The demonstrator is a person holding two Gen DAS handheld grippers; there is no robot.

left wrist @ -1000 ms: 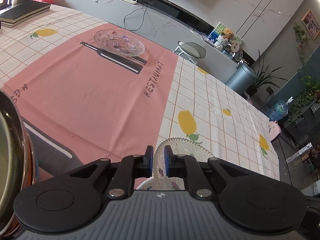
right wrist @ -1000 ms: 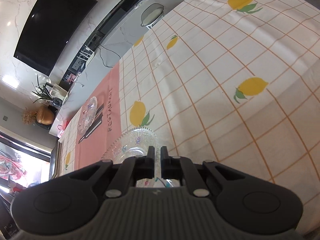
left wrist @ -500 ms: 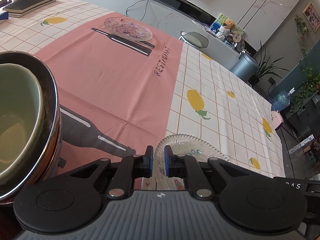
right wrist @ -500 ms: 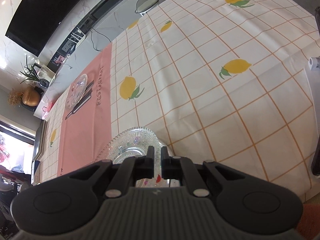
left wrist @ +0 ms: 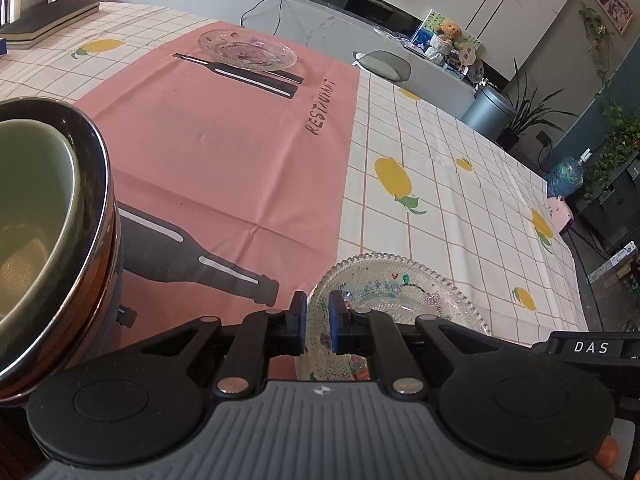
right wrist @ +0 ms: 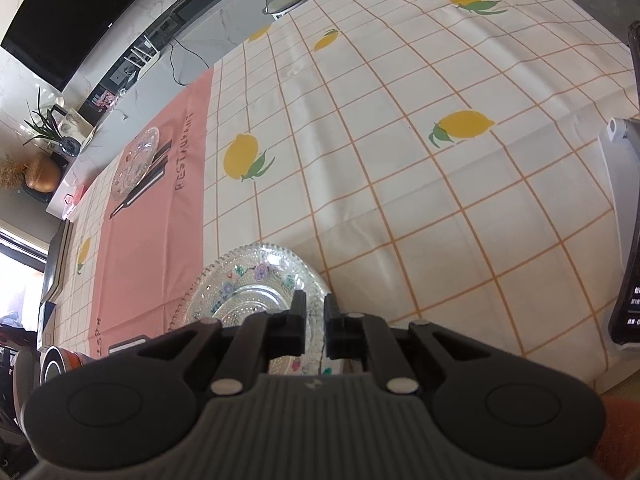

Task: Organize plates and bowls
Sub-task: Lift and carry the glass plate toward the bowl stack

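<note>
Left gripper (left wrist: pixel 317 318) clamped on near rim of clear beaded glass plate (left wrist: pixel 404 292); right gripper (right wrist: pixel 315 322) clamped on same plate. Plate beside pink placemat (left wrist: pixel 224 152).

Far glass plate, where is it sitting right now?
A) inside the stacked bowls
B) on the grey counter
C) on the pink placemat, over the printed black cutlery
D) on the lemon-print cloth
C: the far glass plate lies on the pink placemat, overlapping its printed cutlery.
</note>
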